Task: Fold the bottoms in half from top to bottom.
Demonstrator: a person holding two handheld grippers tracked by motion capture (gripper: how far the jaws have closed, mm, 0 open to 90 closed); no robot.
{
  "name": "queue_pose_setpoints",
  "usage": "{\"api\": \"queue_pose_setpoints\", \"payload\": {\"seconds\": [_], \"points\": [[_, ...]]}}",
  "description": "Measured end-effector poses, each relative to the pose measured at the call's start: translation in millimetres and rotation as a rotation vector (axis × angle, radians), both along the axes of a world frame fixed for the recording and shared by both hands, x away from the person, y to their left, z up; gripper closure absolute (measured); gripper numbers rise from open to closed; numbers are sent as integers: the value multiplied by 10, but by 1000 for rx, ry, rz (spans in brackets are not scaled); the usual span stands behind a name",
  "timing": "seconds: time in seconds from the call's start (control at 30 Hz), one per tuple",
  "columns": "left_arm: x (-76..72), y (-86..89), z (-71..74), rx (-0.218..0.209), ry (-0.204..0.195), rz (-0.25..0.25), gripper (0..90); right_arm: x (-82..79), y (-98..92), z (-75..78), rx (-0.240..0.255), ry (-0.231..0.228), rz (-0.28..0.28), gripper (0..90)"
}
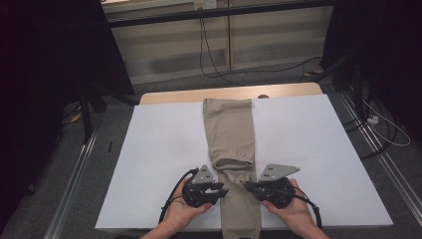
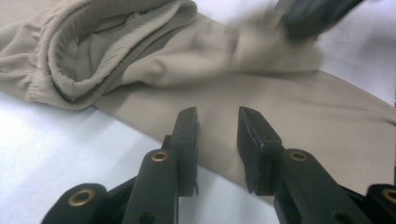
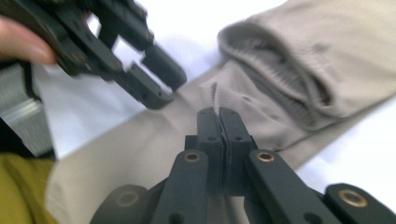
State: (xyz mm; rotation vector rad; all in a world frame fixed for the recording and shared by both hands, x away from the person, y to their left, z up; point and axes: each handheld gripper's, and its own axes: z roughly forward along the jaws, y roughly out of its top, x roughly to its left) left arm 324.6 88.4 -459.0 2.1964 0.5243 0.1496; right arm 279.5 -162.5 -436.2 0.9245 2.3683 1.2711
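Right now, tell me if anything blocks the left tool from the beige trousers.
Nothing visible does. The left tool hangs open right over the beige trousers, with bare cloth between and ahead of its jaws. The right tool, shut, comes at the cloth from the other side, clear of that path.

You've got a wooden table [image 1: 169,95] mid-frame, mostly covered by a white sheet [image 1: 159,164]. Lying straight down the sheet's center are tan trousers [image 1: 228,124], their elastic waistband folded back toward the bottom.

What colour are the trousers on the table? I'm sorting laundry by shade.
Plain beige, no pattern. The trousers show best in the high view, lying lengthwise on the white table.
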Motion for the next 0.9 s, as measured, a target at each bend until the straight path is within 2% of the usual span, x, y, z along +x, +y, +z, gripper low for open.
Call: {"api": "queue_pose_setpoints", "payload": {"seconds": [0.03,0.1,0.27,0.37,0.53,0.6,0.7,0.77,0.9], "points": [[2,1,0,0,1,1,690,-25,-64,39,35,2,-7,888],[5,3,1,4,4,2,690,-62,-139,79,69,-4,-27,888],[12,2,-3,7,6,4,682,-167,-218,167,127,-12,-57,881],[16,-8,-11,16,0,4,666,-193,-226,158,151,18,-48,875],[10,-23,-24,21,3,10,651,-255,-155,168,137,8,-55,898],[18,-19,-23,24,2,8,645,-302,-178,168,154,16,-83,898],[14,-30,-27,26,3,9,636,-373,-289,147,120,5,-182,896],[12,-37,-27,28,1,6,636,-397,-395,87,95,33,-242,892],[30,-34,-35,35,-3,19,636,-484,-569,-126,21,142,-313,890]]}}
